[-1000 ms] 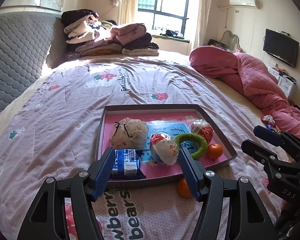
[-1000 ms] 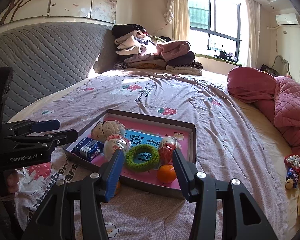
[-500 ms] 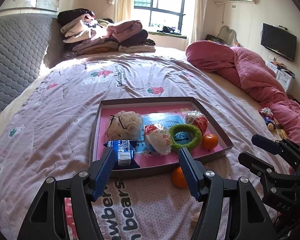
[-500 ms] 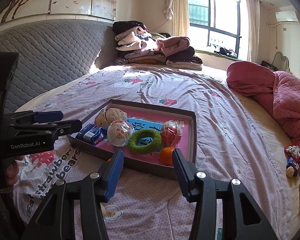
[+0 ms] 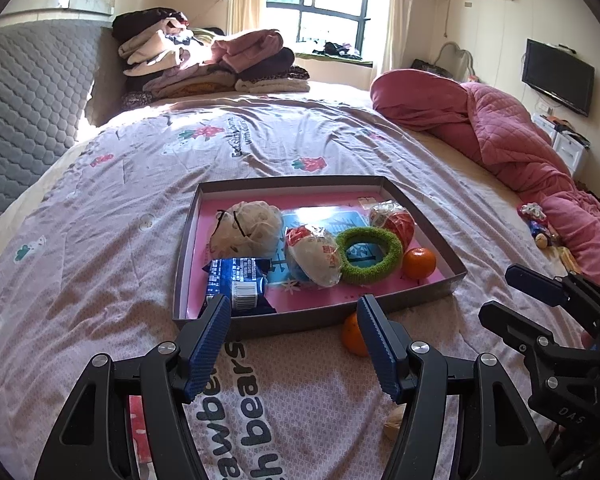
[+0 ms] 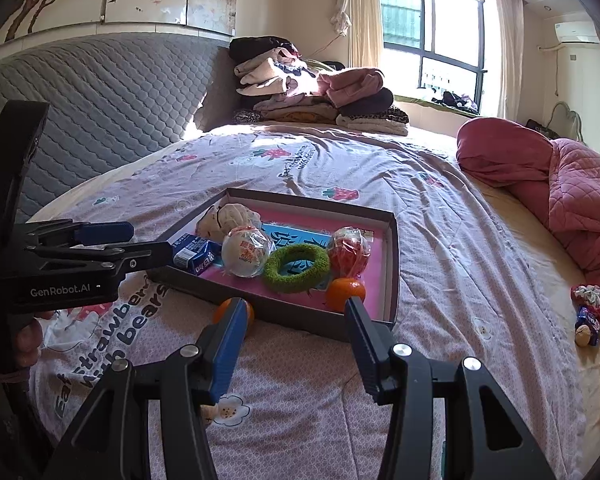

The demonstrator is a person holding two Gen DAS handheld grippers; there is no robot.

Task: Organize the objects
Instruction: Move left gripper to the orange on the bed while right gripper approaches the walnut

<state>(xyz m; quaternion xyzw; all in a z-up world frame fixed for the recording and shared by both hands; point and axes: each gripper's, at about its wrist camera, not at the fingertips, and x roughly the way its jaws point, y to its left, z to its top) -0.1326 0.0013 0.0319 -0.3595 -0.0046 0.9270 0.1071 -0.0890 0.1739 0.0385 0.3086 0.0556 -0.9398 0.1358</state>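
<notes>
A shallow grey tray (image 5: 186, 240) with a pink floor lies on the bed; it also shows in the right wrist view (image 6: 394, 240). In it are a cream bundle (image 5: 248, 226), a blue packet (image 5: 238, 282), a wrapped white ball (image 5: 314, 256), a green ring (image 5: 370, 254), a wrapped red ball (image 5: 394, 222) and an orange (image 5: 419, 263). A second orange (image 5: 352, 334) lies on the sheet just in front of the tray. My left gripper (image 5: 294, 340) is open and empty, short of the tray. My right gripper (image 6: 296, 340) is open and empty, also short of it.
A small nut-like object (image 5: 394, 426) lies on the sheet near me. Wrapped sweets (image 6: 588, 312) lie at the bed's right edge beside a pink quilt (image 6: 560, 192). Folded clothes (image 6: 312, 92) are stacked at the head of the bed, against a grey headboard (image 6: 100, 96).
Both grippers have pulled back from the tray and risen a little. The tray and the loose orange now sit farther ahead. Both stay open.
</notes>
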